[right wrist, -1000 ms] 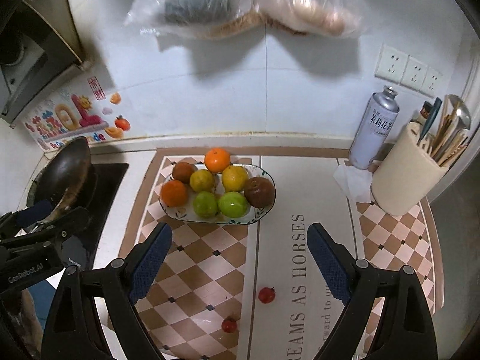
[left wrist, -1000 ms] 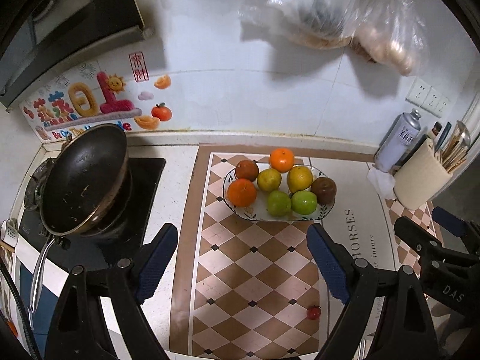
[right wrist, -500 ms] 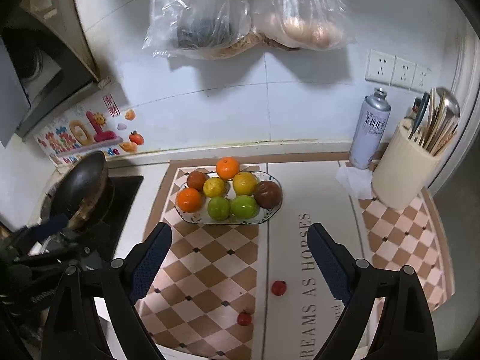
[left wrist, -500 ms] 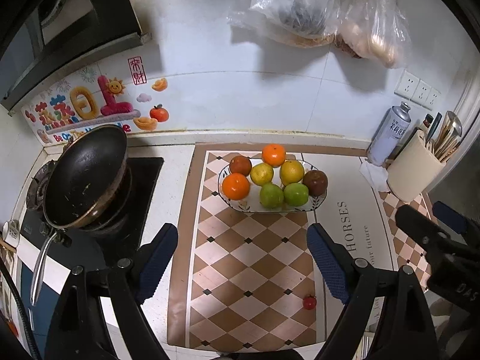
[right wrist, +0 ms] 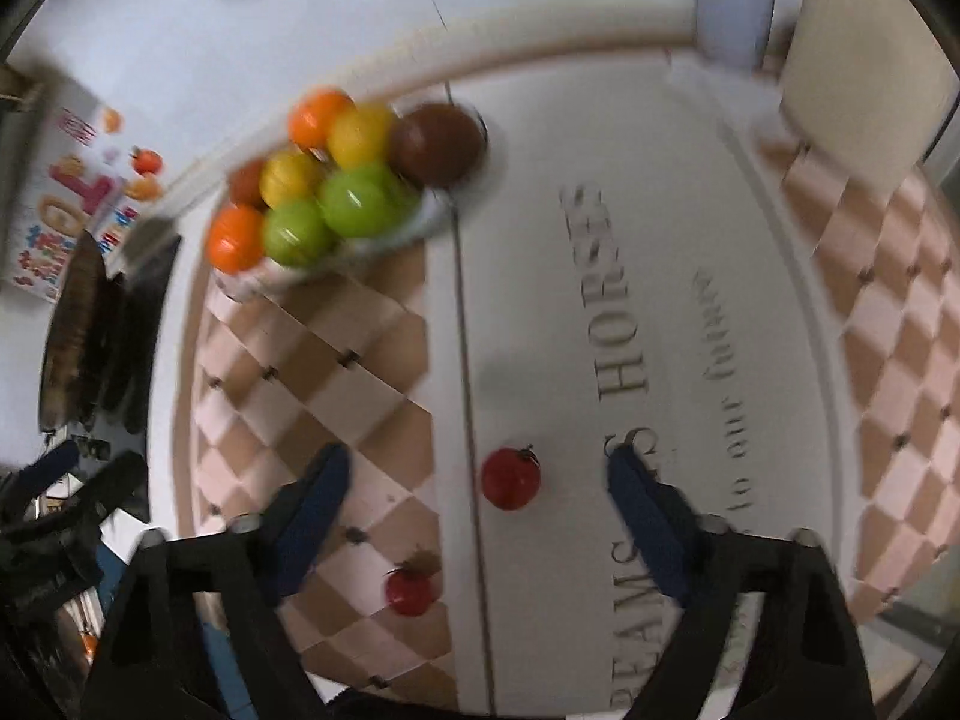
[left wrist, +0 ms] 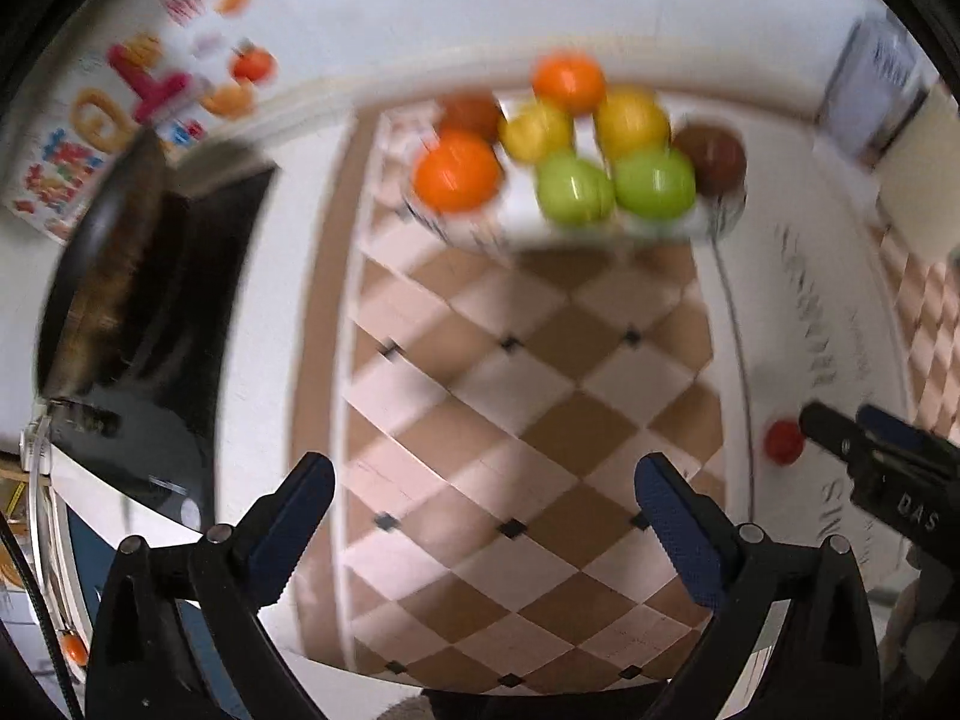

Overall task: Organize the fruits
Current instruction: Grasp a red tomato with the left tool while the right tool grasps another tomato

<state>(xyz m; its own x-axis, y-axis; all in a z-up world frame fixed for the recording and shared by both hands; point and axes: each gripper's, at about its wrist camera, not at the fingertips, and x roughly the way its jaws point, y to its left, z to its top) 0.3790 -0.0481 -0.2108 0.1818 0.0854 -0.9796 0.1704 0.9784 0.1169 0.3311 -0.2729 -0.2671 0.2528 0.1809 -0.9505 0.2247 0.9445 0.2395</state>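
A white plate [left wrist: 708, 227] at the back of the mat holds several fruits: orange, yellow, green and brown ones. The same plate [right wrist: 432, 210] shows in the right wrist view. Two small red tomatoes lie loose on the mat. One tomato [right wrist: 510, 478] sits between the fingers of my right gripper [right wrist: 480, 492], whose jaws are closing with the pads still apart from it. The other tomato [right wrist: 411, 591] lies nearer, by the left finger. My left gripper [left wrist: 483, 504] hangs over bare checkered mat, its jaws opening with nothing between them. Its view also catches the tomato [left wrist: 783, 441] beside my right gripper [left wrist: 846, 420].
A dark frying pan [left wrist: 102, 276] sits on a black stove [left wrist: 180, 420] at the left. A spray can [right wrist: 732, 6] and a cream utensil holder [right wrist: 864, 60] stand at the back right. The checkered mat [left wrist: 522, 372] covers the counter.
Both grippers have dropped steeply toward the counter and tilted downward. The right gripper now straddles a tomato with narrower jaws. The left jaws have spread wider.
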